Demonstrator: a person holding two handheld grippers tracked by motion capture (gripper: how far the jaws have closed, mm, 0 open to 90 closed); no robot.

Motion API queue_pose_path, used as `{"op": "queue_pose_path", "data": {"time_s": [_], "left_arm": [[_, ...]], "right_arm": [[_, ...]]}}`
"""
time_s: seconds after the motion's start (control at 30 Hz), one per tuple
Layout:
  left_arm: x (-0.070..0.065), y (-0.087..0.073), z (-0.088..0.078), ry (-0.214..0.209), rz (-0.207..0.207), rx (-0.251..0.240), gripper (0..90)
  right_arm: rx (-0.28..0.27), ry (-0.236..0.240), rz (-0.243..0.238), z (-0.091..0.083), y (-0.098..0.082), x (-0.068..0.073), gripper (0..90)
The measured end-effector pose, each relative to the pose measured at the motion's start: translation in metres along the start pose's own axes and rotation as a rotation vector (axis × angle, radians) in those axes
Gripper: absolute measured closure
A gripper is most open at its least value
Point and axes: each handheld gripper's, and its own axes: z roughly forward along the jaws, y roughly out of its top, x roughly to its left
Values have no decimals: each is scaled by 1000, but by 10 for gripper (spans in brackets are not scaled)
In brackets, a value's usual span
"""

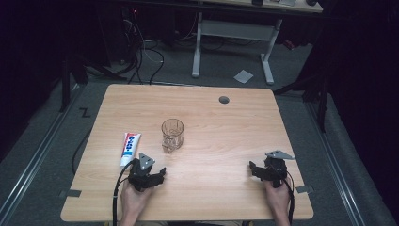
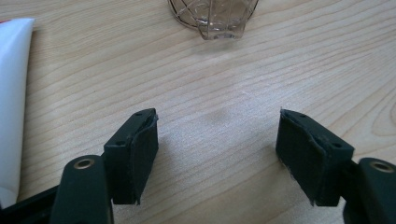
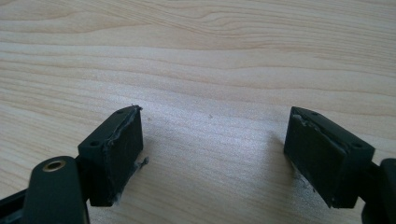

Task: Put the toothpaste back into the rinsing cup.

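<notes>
A clear cut-glass tumbler [image 1: 172, 134] stands upright near the middle of the wooden table [image 1: 221, 127]; its base [image 2: 212, 16] shows at the top of the left gripper view. A white toothpaste tube [image 1: 130, 148] with red and blue print lies flat left of the glass, and its white end [image 2: 11, 107] runs along the left edge of the left gripper view. My left gripper [image 1: 161, 173] rests near the front left, just below the tube, jaws wide apart over bare wood [image 2: 217, 140]. My right gripper [image 1: 252, 168] sits at the front right, open [image 3: 212, 144], nothing between its pads.
A round grey cable port [image 1: 224, 100] is set in the table's far side. Beyond the table stand a white desk frame [image 1: 233, 33], floor cables and a sheet of paper [image 1: 243, 76]. Dark floor surrounds the table.
</notes>
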Motion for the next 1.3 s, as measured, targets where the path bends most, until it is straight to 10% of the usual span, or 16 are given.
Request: {"op": "queue_pose_path", "data": {"time_s": [1.3], "left_arm": [[0, 0, -5, -17, 5, 5, 292]], "right_arm": [[0, 0, 0, 0, 0, 0, 194]]}}
